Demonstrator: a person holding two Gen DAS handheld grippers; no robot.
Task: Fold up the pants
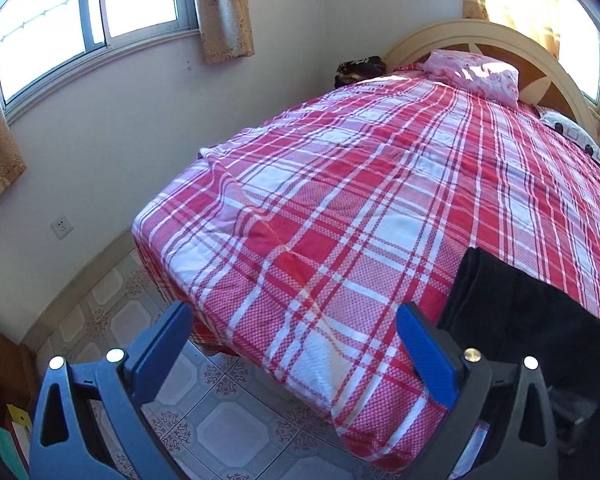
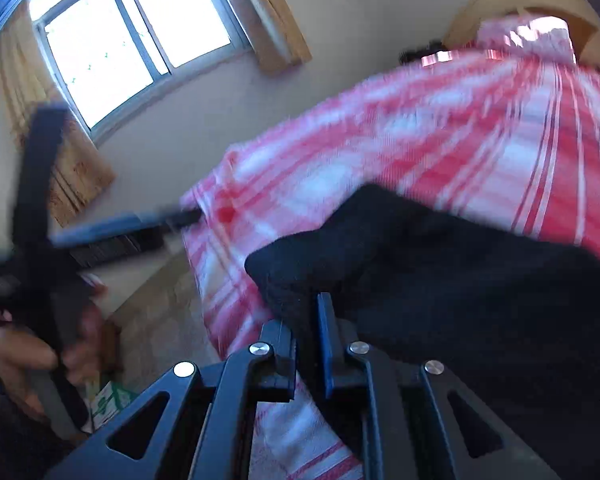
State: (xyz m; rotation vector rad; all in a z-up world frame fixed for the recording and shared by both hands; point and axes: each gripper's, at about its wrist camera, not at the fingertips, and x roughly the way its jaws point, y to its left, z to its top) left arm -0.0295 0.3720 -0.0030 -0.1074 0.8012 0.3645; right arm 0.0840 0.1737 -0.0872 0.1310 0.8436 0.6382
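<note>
Clamping black pants (image 2: 440, 280) over the plaid bed (image 1: 340, 200), right gripper (image 2: 306, 344); left gripper (image 1: 296, 344) spread, empty.

The left gripper (image 1: 294, 344) hangs with its two blue fingers (image 1: 428, 360) spread wide apart, nothing between them. The right gripper (image 2: 306, 334) has its fingers drawn close together, pinching black fabric. In the blurred right wrist view, the person's left hand (image 2: 66, 354) grips the other tool's handle.
</note>
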